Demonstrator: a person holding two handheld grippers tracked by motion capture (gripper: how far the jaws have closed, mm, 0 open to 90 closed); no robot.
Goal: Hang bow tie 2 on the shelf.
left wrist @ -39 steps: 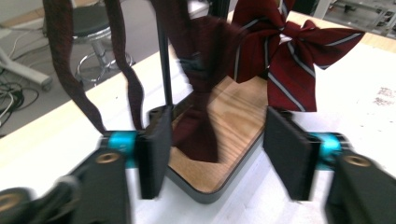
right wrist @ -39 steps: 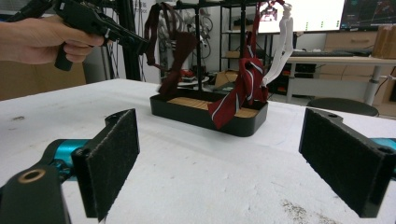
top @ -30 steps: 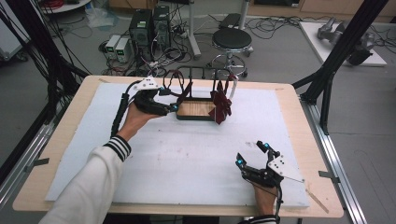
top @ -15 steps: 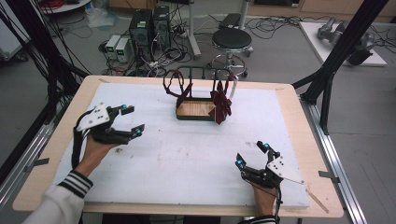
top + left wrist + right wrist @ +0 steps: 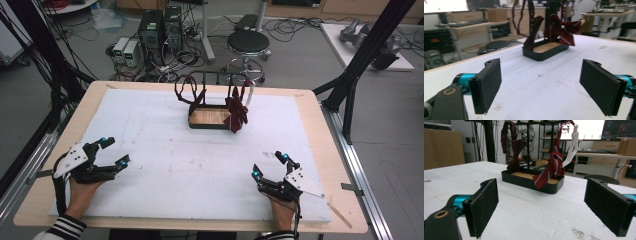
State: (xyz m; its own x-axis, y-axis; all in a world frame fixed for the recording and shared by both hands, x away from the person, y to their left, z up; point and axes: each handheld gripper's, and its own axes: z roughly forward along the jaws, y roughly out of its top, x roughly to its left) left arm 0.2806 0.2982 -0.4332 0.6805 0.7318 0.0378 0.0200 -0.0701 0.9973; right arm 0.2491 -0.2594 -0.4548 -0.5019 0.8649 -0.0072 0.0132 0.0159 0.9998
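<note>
High view puts the left gripper (image 5: 109,152) at the lower left of the frame and the right gripper (image 5: 269,165) at the lower right, both low over the white foam-covered table top (image 5: 165,140), jaws spread wide and holding nothing. Both sit well apart from the black rack with a shallow tray base and wooden floor (image 5: 210,116), upper centre of frame; judging by that, hands are parked at rest so the rack stands clear. Dark maroon bow tie with its looped strap (image 5: 192,94) hangs off the rack's top bar on the left side, tail dropping to the tray edge. Red striped bow tie (image 5: 237,111) hangs on the right side with a white strap (image 5: 248,95) beside it, its ends draped over the tray rim. Hanging keeps both ties off the foam. Tray floor looks bare wood otherwise. Left gripper view shows released pads (image 5: 489,82) framing the rack at top centre; right gripper view likewise.
</note>
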